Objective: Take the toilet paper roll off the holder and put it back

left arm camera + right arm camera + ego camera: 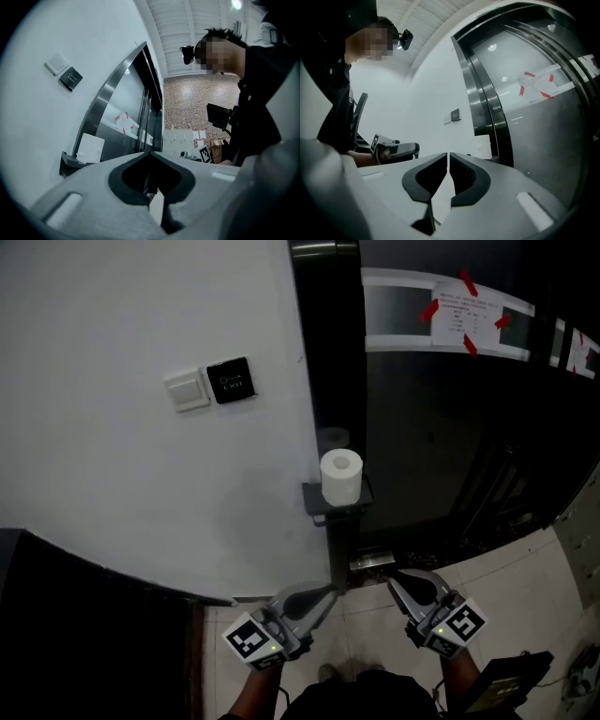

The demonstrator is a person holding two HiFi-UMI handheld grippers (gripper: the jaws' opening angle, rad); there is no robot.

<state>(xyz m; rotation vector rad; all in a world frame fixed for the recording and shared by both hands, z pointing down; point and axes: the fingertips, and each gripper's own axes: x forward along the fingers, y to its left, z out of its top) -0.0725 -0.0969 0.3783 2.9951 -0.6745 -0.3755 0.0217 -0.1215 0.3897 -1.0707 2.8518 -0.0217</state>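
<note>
Though not yet taken in hand, listed as found, left to right.

1. White wall switch (pixel 187 390): blank face, no marking.
2. Black push-button plate (pixel 231 381), just beside the switch: pale key symbol and a word that looks like "EXIT", small and read with some doubt.
3. Left claw (pixel 323 596): clenched tip to tip, nothing within. Low in the head view, well apart from the roll.
4. Toilet paper roll (pixel 341 476): white, well filled, standing upright on end on item 5 against the dark door frame. Judged light, soft and easily dented. Surface likely rough enough not to slip, though the loose tail may unwind. Best taken across the round sides at mid-height with mild pressure, then lifted straight up. No brand or print visible.
5. Holder (pixel 314 502): small dark bracket shelf fixed to the frame, unmarked.
6. Right claw (pixel 398 582): likewise clenched and empty, below and to the right of the holder.
7. Paper notice (pixel 466 313) on the dark glass door, fixed with red tape at the corners: lines of print present, too small to read.
</note>
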